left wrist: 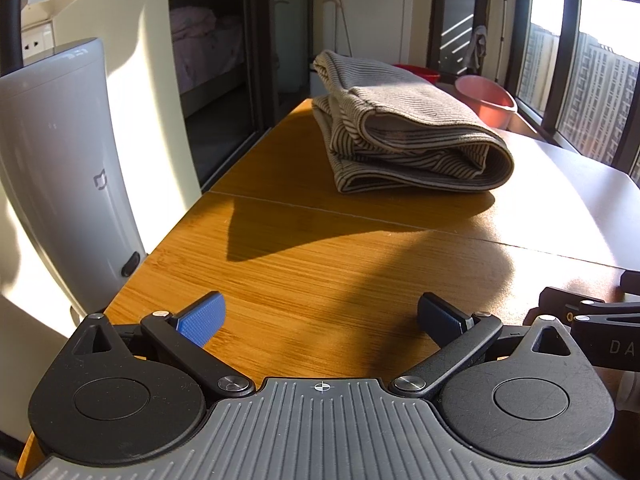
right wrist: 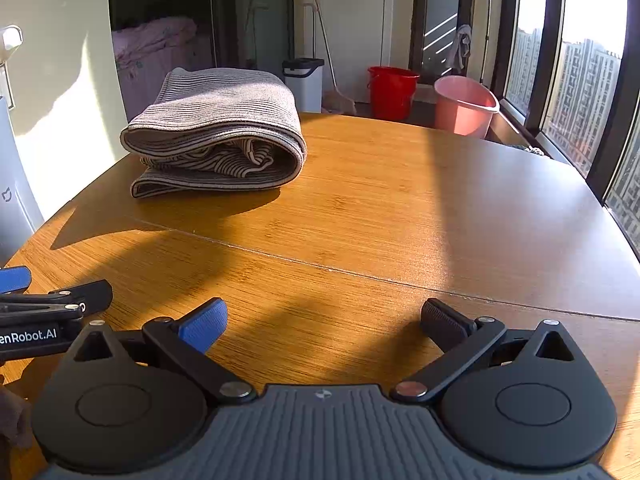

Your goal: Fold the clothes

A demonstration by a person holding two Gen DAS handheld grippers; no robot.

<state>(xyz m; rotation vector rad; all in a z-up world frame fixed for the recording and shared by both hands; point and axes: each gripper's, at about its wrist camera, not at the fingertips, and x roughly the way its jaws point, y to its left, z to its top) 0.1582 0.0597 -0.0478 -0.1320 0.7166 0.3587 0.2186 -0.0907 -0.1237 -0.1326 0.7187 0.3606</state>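
Note:
A grey striped garment (left wrist: 404, 128) lies folded in a thick bundle on the far part of the wooden table (left wrist: 320, 248). It also shows in the right wrist view (right wrist: 216, 136), at the far left of the table (right wrist: 400, 208). My left gripper (left wrist: 320, 316) is open and empty, low over the near table edge, well short of the garment. My right gripper (right wrist: 324, 320) is open and empty too, beside the left one. The left gripper's side shows at the left edge of the right wrist view (right wrist: 48, 312).
A tall white appliance (left wrist: 60, 160) stands against the table's left edge. A pink basin (right wrist: 466, 106), a red bucket (right wrist: 392, 90) and a white bin (right wrist: 304, 80) stand on the floor beyond the table. Windows run along the right.

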